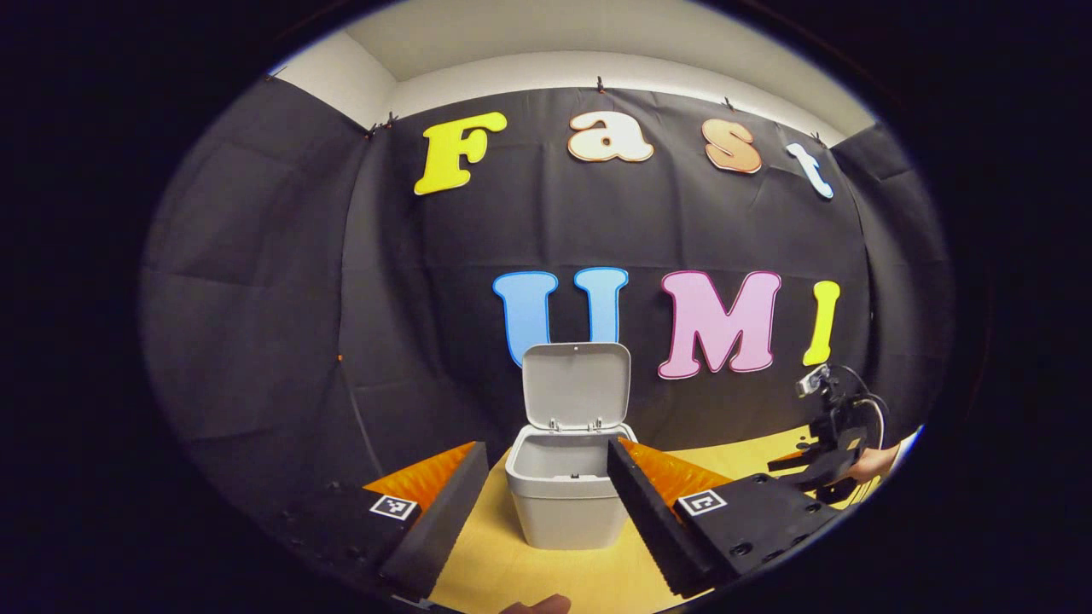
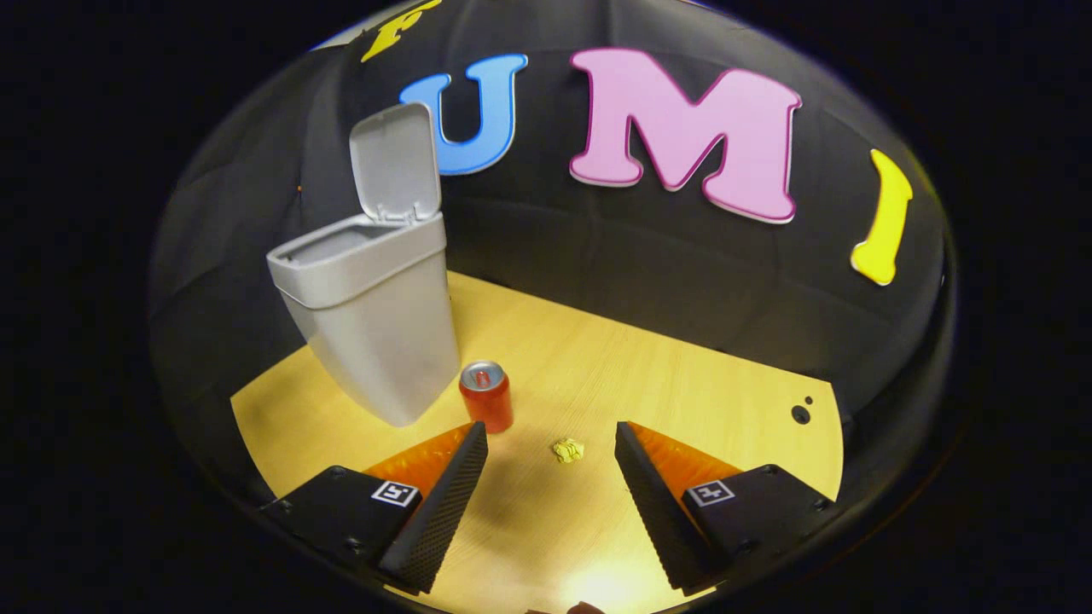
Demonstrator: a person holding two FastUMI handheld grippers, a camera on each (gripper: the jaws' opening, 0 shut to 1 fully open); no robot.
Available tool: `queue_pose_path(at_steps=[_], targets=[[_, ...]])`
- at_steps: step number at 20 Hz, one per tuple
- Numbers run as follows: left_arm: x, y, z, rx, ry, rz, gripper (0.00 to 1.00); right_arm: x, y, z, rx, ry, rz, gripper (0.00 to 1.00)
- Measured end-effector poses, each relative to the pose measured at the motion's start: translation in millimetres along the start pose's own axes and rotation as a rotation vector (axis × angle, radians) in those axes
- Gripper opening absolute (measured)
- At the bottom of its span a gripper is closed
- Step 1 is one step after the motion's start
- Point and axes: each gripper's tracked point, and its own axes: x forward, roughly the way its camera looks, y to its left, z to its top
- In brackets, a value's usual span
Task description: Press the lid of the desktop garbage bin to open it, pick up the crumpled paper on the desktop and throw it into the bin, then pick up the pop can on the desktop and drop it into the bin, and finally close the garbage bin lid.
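Well apart, both grippers gape: right gripper [image 2: 550, 452] above crumpled paper [image 2: 568, 449], left gripper [image 1: 546, 469] facing open bin [image 1: 567, 495].

The right tool [image 2: 550, 465] hangs with its fingers spread wide above the surface [image 2: 682, 384]. Between the fingertips lies the crumpled paper [image 2: 568, 449]. The pop can [image 2: 486, 396] stands upright just beside the garbage bin [image 2: 375, 324], whose lid [image 2: 397, 162] is raised, near the surface's far-left edge.
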Motion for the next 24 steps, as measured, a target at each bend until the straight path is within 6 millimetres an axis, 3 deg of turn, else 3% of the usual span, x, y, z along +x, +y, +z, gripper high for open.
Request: queue_pose_path(at_steps=[3,5,7,11,12,14,15,16,17,18,21,22,23,24], targets=[[-24,-10,-11,-0.015,0.044,0.107,0.95,65,-12,-42,0.019,0.105,0.040,0.98],[-44,-14,-28,-0.004,0.109,0.212,0.95,113,-19,-80,0.037,0.187,0.050,0.98],[-51,-16,-38,-0.002,0.140,0.274,0.95,133,-17,-99,0.057,0.226,0.059,0.98],[-54,-14,-45,-0.036,0.160,0.292,0.95,145,-18,-105,0.041,0.229,0.034,0.97],[-53,-11,-44,-0.035,0.157,0.288,0.95,145,-19,-108,0.039,0.240,0.024,0.93],[-49,-7,-45,-0.037,0.158,0.264,0.95,141,-17,-109,0.066,0.254,0.031,0.44],[-46,1,-45,-0.034,0.158,0.242,0.95,130,-18,-96,0.068,0.222,0.019,0.37],[-40,6,-44,-0.031,0.150,0.212,0.95,120,-20,-80,0.052,0.179,0.014,0.37],[-36,9,-45,-0.029,0.146,0.198,0.95,110,-22,-65,0.035,0.145,0.003,0.28],[-32,11,-45,-0.032,0.144,0.183,0.95,99,-20,-49,0.032,0.107,0.004,0.36],[-17,8,-50,-0.057,0.148,0.125,0.95,65,-3,7,0.038,-0.012,0.026,0.36],[-12,6,-50,-0.063,0.142,0.094,0.95,43,9,42,0.017,-0.081,0.043,0.36],[-8,5,-47,-0.058,0.129,0.067,0.95,16,30,95,-0.023,-0.183,0.074,0.36],[-7,6,-45,-0.051,0.122,0.057,0.94,-3,38,114,-0.033,-0.227,0.097,0.36]])
